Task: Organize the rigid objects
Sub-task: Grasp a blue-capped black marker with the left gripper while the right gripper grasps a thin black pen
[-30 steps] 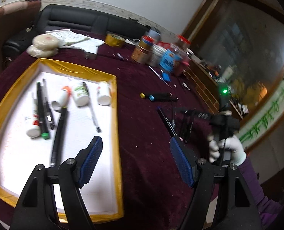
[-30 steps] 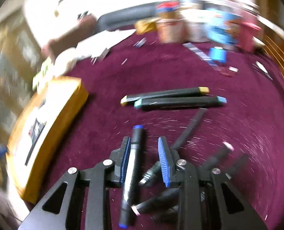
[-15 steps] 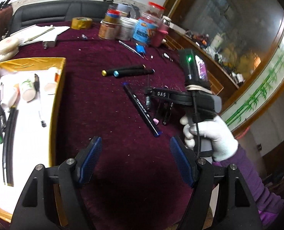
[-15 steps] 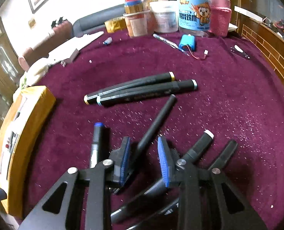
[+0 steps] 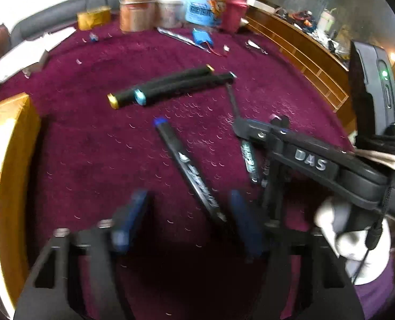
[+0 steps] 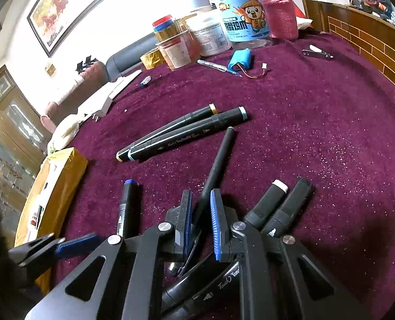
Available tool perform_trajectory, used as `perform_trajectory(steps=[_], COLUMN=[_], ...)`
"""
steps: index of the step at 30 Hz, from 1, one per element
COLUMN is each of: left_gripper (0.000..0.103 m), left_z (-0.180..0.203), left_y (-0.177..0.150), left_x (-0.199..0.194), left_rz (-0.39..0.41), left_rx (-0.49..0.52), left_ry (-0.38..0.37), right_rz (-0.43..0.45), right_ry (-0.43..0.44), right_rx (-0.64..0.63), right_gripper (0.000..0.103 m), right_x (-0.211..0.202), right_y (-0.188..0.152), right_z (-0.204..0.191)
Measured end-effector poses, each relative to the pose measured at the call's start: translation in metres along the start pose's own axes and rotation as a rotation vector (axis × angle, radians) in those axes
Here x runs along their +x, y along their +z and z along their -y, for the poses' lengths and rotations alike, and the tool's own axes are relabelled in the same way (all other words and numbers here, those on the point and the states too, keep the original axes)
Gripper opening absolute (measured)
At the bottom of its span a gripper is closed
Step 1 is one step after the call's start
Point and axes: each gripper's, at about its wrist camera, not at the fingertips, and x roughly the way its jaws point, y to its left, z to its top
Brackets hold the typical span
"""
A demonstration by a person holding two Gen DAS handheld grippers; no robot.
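On the counter (image 6: 317, 112), covered in dark maroon velvet cloth, we see our right gripper (image 6: 200, 221) with its blue pads drawn almost together around a slim black pen (image 6: 218, 160), which runs up from between them toward one o'clock; the jaws have just been closing and the pads appear to press its lower shaft. Beside it at two o'clock lie a black marker with a white cap end (image 6: 266, 205) and a plain black marker (image 6: 290, 208), side by side and touching. At eleven o'clock of the gripper lies a black marker with a blue cap end (image 6: 127, 208).

In the left wrist view that blue-capped marker (image 5: 189, 170) slants between the blurred pads of our left gripper (image 5: 189, 221), whose jaws stand partly apart and have just been closing; we cannot tell whether they touch it.

Further up the counter, at twelve o'clock, a yellow-ended black marker (image 6: 168, 130) and a teal-ended black marker (image 6: 189, 136) lie parallel and touching. At nine o'clock sits the yellow-rimmed white tray (image 6: 64, 176). Jars and tubs (image 6: 224, 32) crowd the far edge.
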Motion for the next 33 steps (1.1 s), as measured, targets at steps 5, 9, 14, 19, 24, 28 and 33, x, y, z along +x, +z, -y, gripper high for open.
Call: perform_trajectory(steps=[5, 9, 14, 19, 24, 28, 33], left_gripper=[0.03, 0.035, 0.045, 0.011, 0.012, 0.012, 0.012], left_z=[-0.013, -0.021, 0.002, 0.009, -0.016, -0.035, -0.051], left_y=[-0.003, -0.005, 0.003, -0.001, -0.008, -0.017, -0.029], left_x=[-0.002, -0.004, 0.01, 0.011, -0.011, -0.031, -0.064], left_rz=[0.016, 0.014, 0.047, 0.087, 0.083, 0.109, 0.167], left_rx=[0.009, -0.016, 0.073, 0.185, 0.103, 0.014, -0.04], left_ry=[0.034, 0.046, 0.109, 0.105, -0.001, -0.094, -0.158], right_rz=[0.0, 0.001, 0.002, 0.006, 0.007, -0.001, -0.046], right_ry=[0.005, 0.005, 0.006, 0.012, 0.012, -0.034, -0.216], right_rx=[0.005, 0.006, 0.006, 0.013, 0.014, -0.004, -0.088], right_gripper=[0.012, 0.012, 0.012, 0.012, 0.012, 0.012, 0.014], right_x=[0.0, 0.0, 0.0, 0.0, 0.0, 0.001, 0.011], right_y=[0.0, 0.0, 0.0, 0.0, 0.0, 0.001, 0.004], right_z=[0.002, 0.002, 0.002, 0.003, 0.004, -0.003, -0.033])
